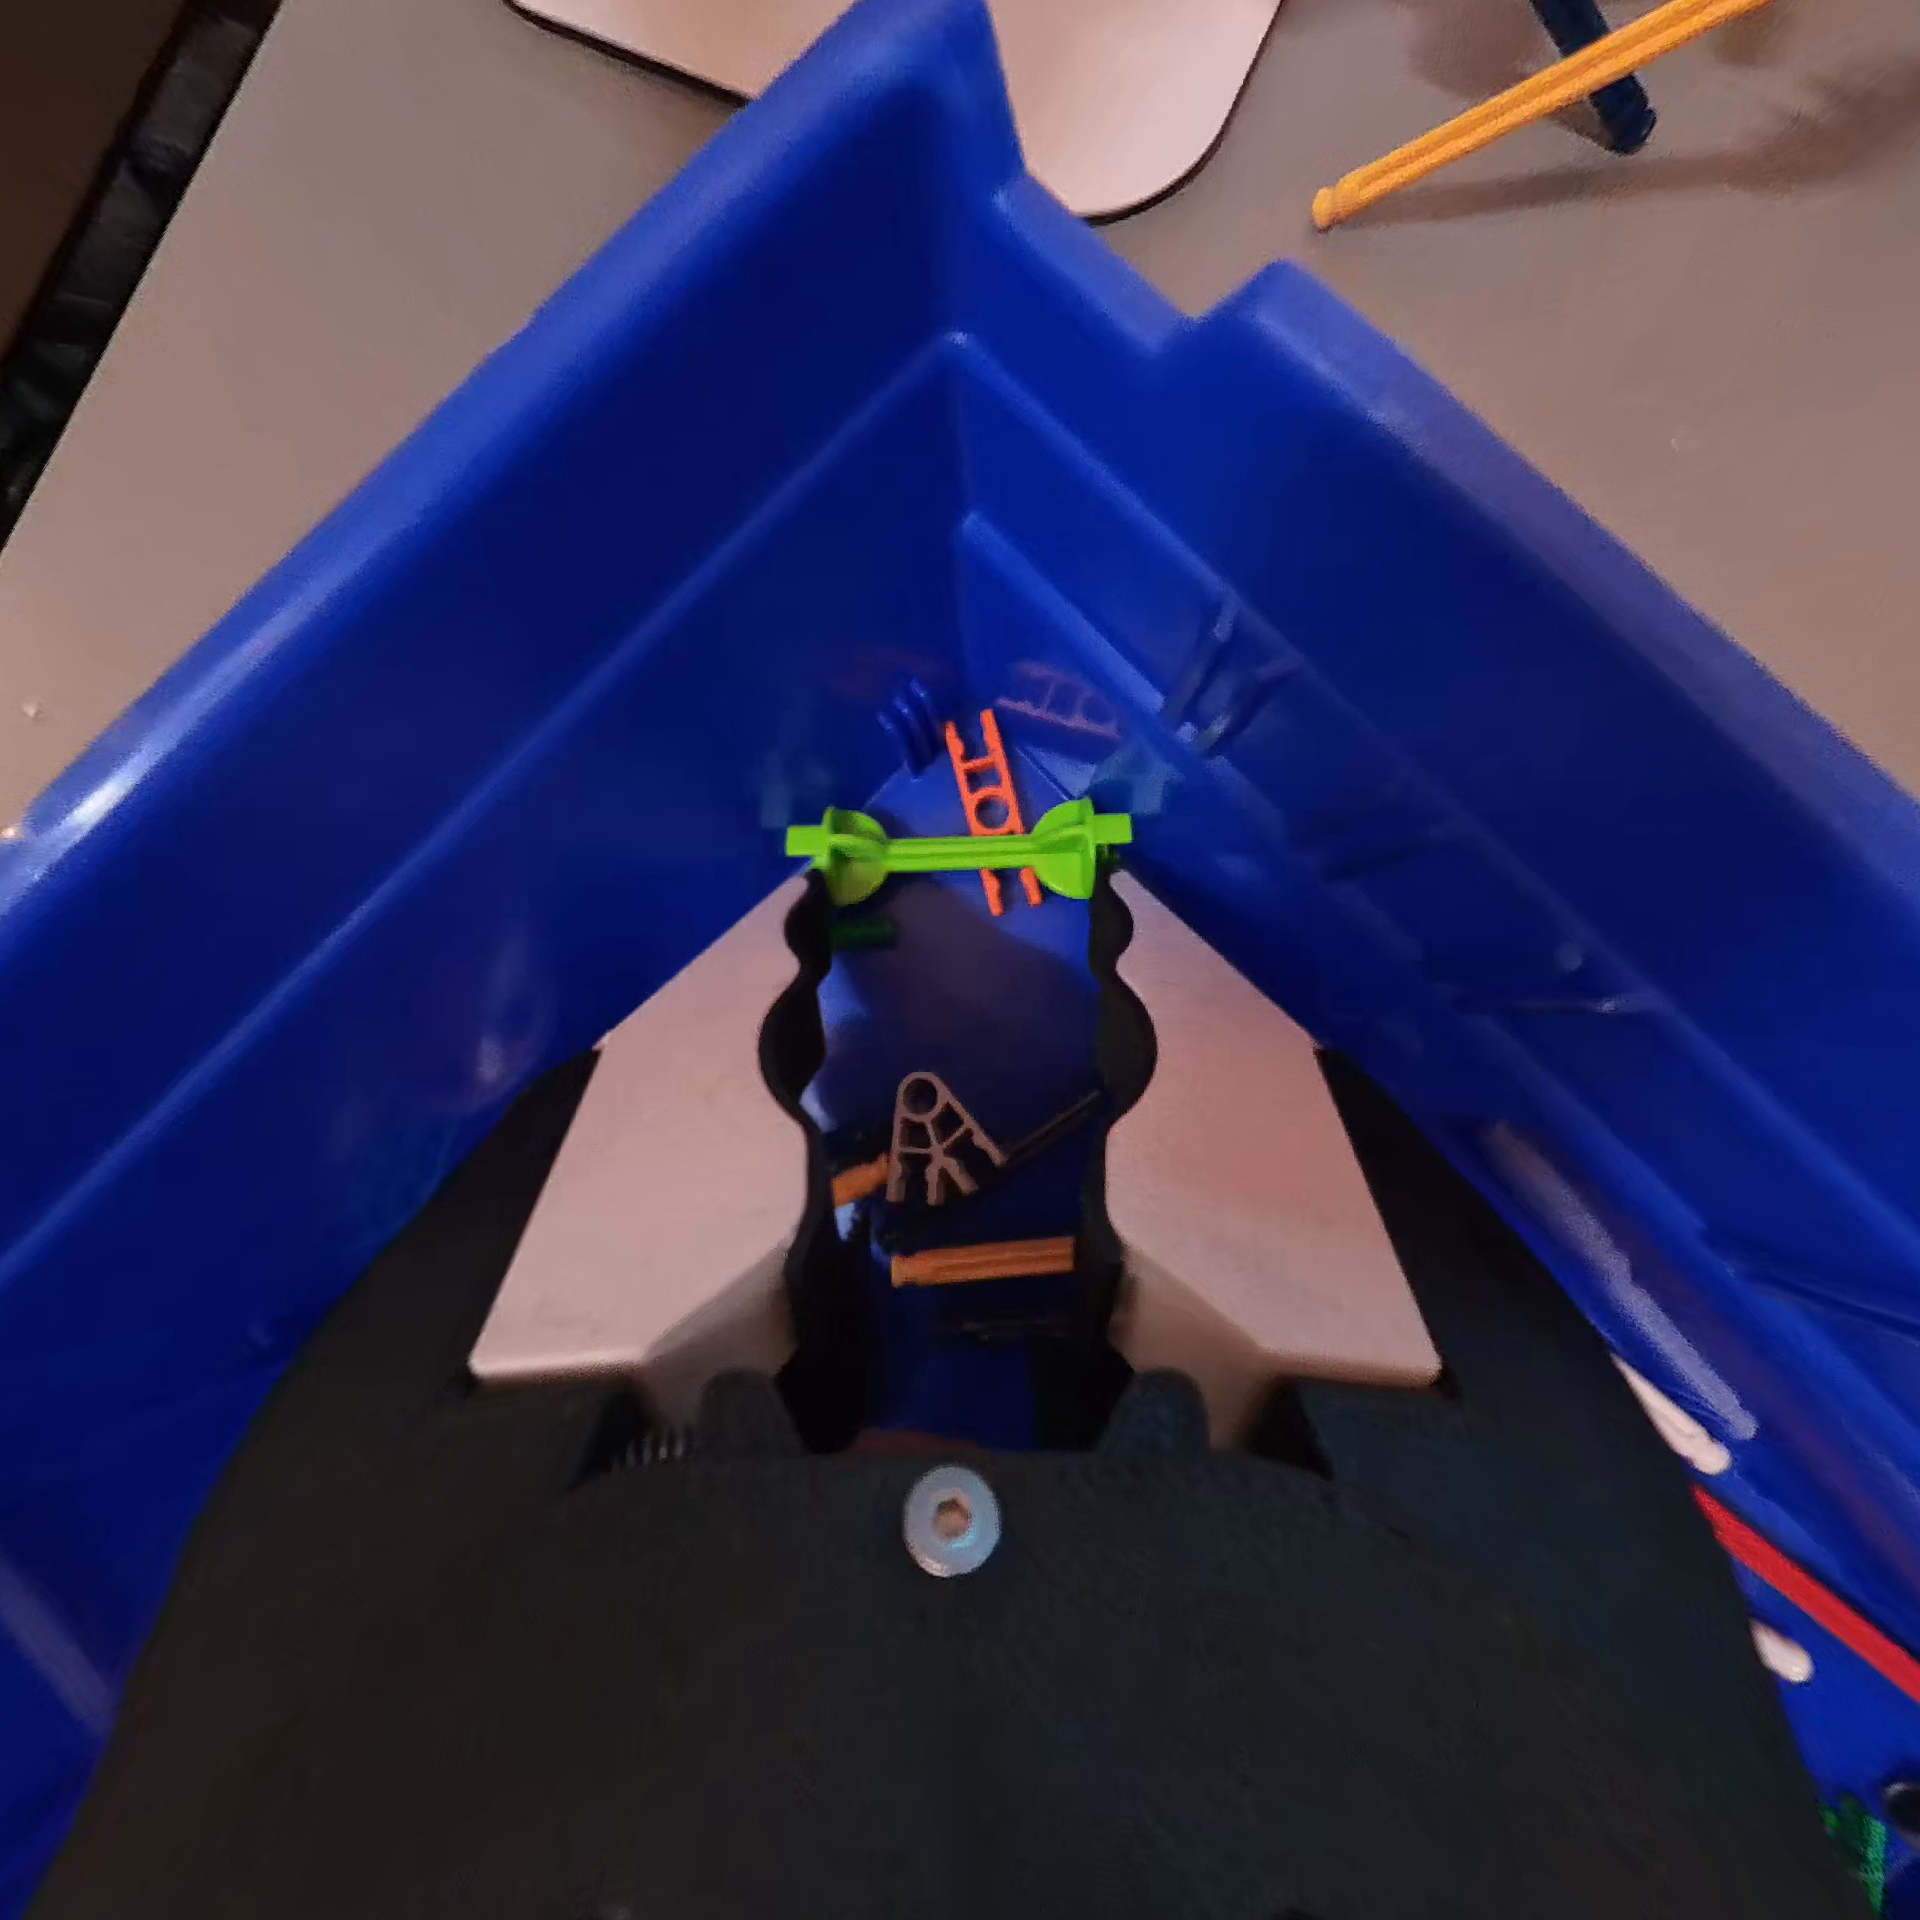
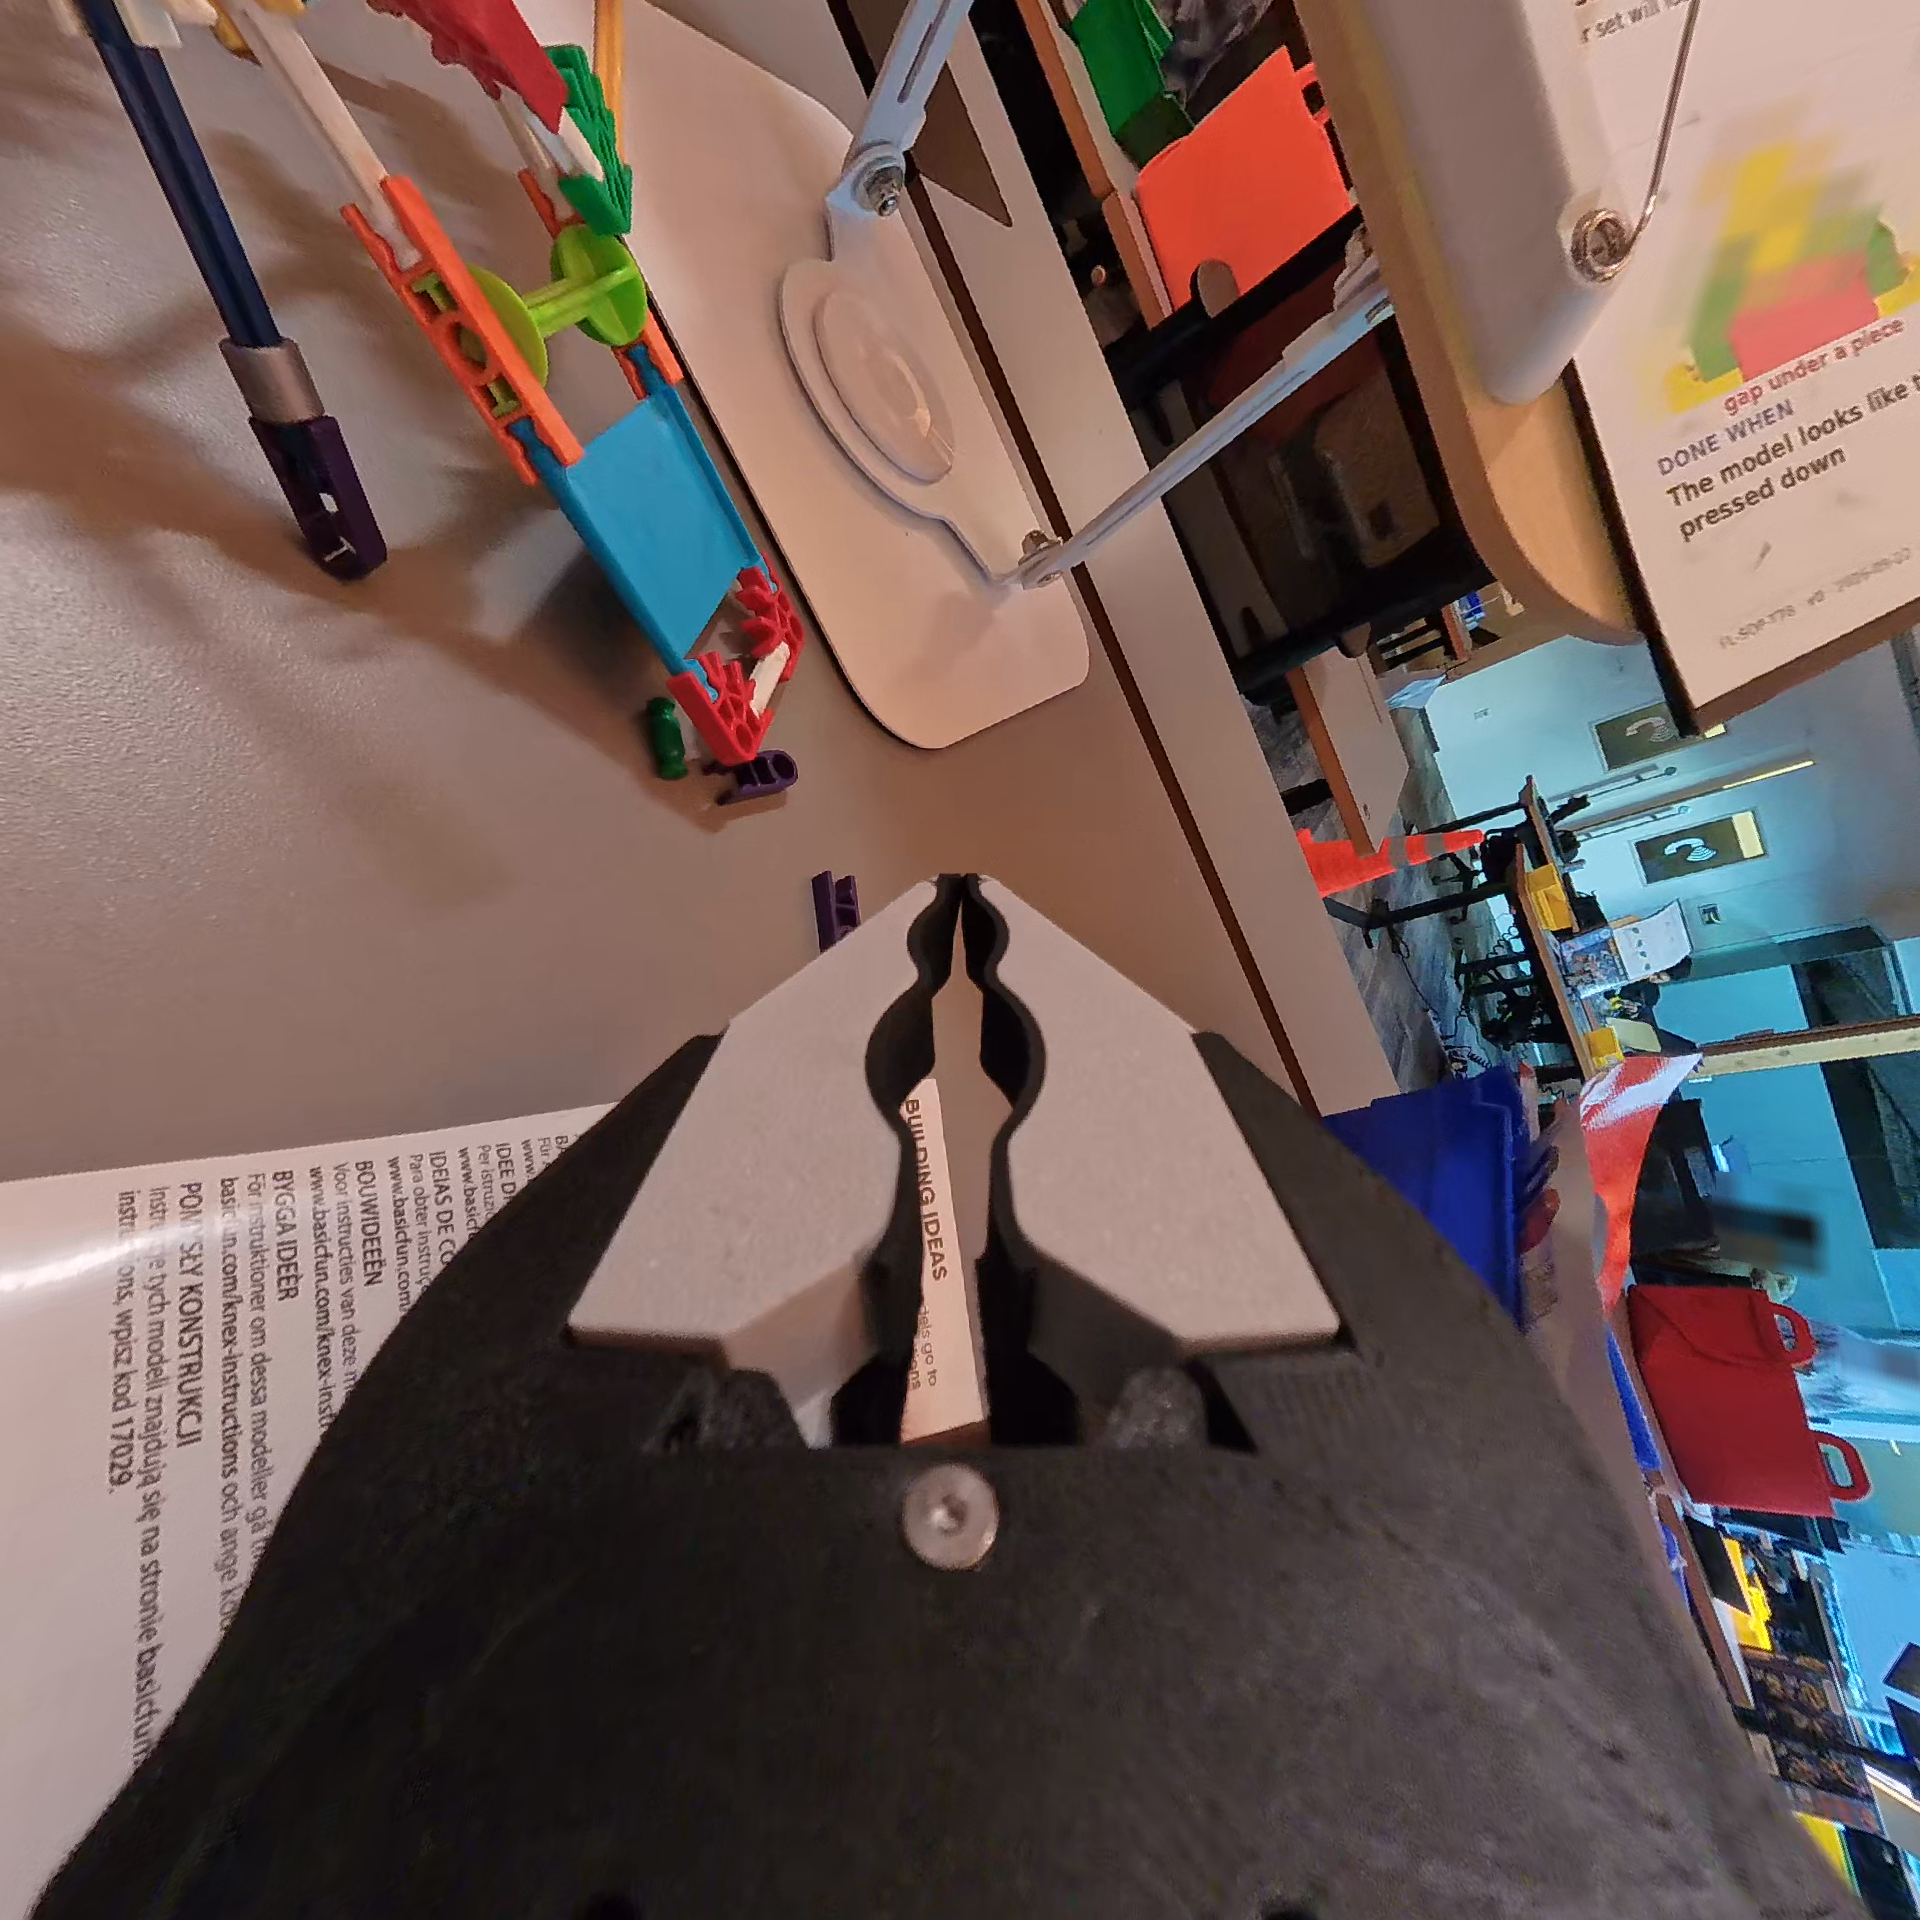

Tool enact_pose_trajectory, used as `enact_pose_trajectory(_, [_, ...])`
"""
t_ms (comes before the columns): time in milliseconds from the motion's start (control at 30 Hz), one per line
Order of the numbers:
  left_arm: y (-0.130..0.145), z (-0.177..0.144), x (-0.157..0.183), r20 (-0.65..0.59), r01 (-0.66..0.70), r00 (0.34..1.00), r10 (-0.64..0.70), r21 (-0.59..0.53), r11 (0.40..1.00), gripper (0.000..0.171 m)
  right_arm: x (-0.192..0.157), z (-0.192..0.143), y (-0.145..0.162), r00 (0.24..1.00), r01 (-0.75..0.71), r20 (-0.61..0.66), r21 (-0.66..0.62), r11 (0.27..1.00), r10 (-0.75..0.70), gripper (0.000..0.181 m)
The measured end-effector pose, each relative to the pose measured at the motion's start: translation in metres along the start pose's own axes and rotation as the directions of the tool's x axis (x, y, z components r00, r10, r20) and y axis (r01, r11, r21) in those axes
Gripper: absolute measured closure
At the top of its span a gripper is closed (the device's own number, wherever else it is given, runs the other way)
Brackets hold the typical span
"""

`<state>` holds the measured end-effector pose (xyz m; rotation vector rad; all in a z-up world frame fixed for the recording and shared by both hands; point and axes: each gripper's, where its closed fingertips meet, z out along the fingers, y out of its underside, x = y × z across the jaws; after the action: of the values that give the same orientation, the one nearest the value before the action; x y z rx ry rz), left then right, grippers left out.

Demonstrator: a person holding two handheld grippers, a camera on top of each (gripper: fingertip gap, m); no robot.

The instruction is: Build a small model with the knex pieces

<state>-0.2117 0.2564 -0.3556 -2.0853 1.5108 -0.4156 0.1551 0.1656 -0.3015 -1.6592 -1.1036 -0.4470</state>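
Observation:
In the left wrist view my left gripper (image 1: 958, 878) reaches into a corner of a blue plastic bin (image 1: 623, 582). Its fingertips are closed on the ends of a lime-green rod with two discs (image 1: 956, 854), held crosswise. Behind it an orange ladder-shaped connector (image 1: 989, 800) lies in the bin corner. Below, between the fingers, lie a grey fan-shaped connector (image 1: 935, 1143) and an orange rod (image 1: 982, 1260). In the right wrist view my right gripper (image 2: 961, 883) is shut and empty above the table. A small purple piece (image 2: 836, 909) lies just beside its left fingertip.
A colourful construction-toy model (image 2: 582, 416) with a blue panel, a dark blue rod with a purple end (image 2: 301, 457) and a printed leaflet (image 2: 187, 1351) lie on the grey table. A white lamp base (image 2: 914, 436) stands near the table edge. A yellow rod (image 1: 1507, 114) lies beyond the bin. Tip to tip, the grippers are about 40 cm apart. The small purple piece (image 2: 836, 909) is about 6 cm from my right fingertips.

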Motion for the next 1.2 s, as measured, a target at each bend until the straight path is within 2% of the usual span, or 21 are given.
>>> enact_pose_trajectory(167, [-0.001, -0.003, -0.004, 0.038, -0.022, 0.999, 0.021, 0.022, 1.0, 0.124, 0.001, 0.0, 0.0, 1.0, -0.004, -0.001, 0.003, 1.0, 0.004, 0.181])
enact_pose_trajectory(267, [-0.006, -0.021, -0.008, 0.099, -0.044, 0.994, 0.041, 0.033, 0.998, 0.124, 0.004, -0.001, -0.005, 1.0, -0.014, -0.005, 0.018, 1.0, 0.015, 0.181])
enact_pose_trajectory(367, [-0.014, -0.059, -0.015, 0.242, -0.097, 0.967, 0.086, 0.03, 0.995, 0.124, 0.01, -0.005, -0.018, 0.999, -0.038, -0.014, 0.061, 0.997, 0.038, 0.181])
enact_pose_trajectory(467, [-0.04, -0.111, -0.007, 0.347, -0.137, 0.934, 0.088, 0.121, 0.983, 0.124, 0.014, -0.013, -0.04, 0.996, -0.087, -0.002, 0.132, 0.987, 0.088, 0.178])
enact_pose_trajectory(567, [-0.07, -0.152, 0.02, 0.395, -0.196, 0.914, 0.095, 0.223, 0.955, 0.124, 0.015, -0.026, -0.069, 0.985, -0.17, 0.05, 0.226, 0.959, 0.163, 0.176])
enact_pose_trajectory(633, [-0.09, -0.162, 0.048, 0.412, -0.259, 0.9, 0.139, 0.252, 0.932, 0.125, 0.012, -0.036, -0.088, 0.968, -0.247, 0.124, 0.292, 0.924, 0.22, 0.175])
enact_pose_trajectory(733, [-0.122, -0.154, 0.102, 0.424, -0.382, 0.872, 0.246, 0.273, 0.883, 0.124, 0.003, -0.053, -0.115, 0.914, -0.384, 0.281, 0.366, 0.847, 0.293, 0.174])
enact_pose_trajectory(867, [-0.158, -0.114, 0.17, 0.44, -0.531, 0.809, 0.39, 0.262, 0.806, 0.124, -0.013, -0.076, -0.144, 0.751, -0.603, 0.557, 0.359, 0.712, 0.355, 0.17])
enact_pose_trajectory(967, [-0.18, -0.084, 0.212, 0.459, -0.626, 0.756, 0.467, 0.296, 0.722, 0.124, -0.019, -0.087, -0.16, 0.651, -0.696, 0.668, 0.336, 0.635, 0.361, 0.167])
enact_pose_trajectory(1067, [-0.195, -0.061, 0.234, 0.473, -0.672, 0.725, 0.501, 0.326, 0.665, 0.124, -0.027, -0.095, -0.17, 0.558, -0.761, 0.748, 0.289, 0.581, 0.359, 0.161])
enact_pose_trajectory(1133, [-0.205, -0.053, 0.239, 0.528, -0.712, 0.682, 0.506, 0.318, 0.626, 0.124, -0.036, -0.097, -0.17, 0.501, -0.781, 0.79, 0.236, 0.578, 0.354, 0.158])
enact_pose_trajectory(1200, [-0.209, -0.045, 0.242, 0.545, -0.728, 0.659, 0.519, 0.289, 0.622, 0.124, -0.042, -0.098, -0.169, 0.46, -0.79, 0.815, 0.194, 0.582, 0.353, 0.158])
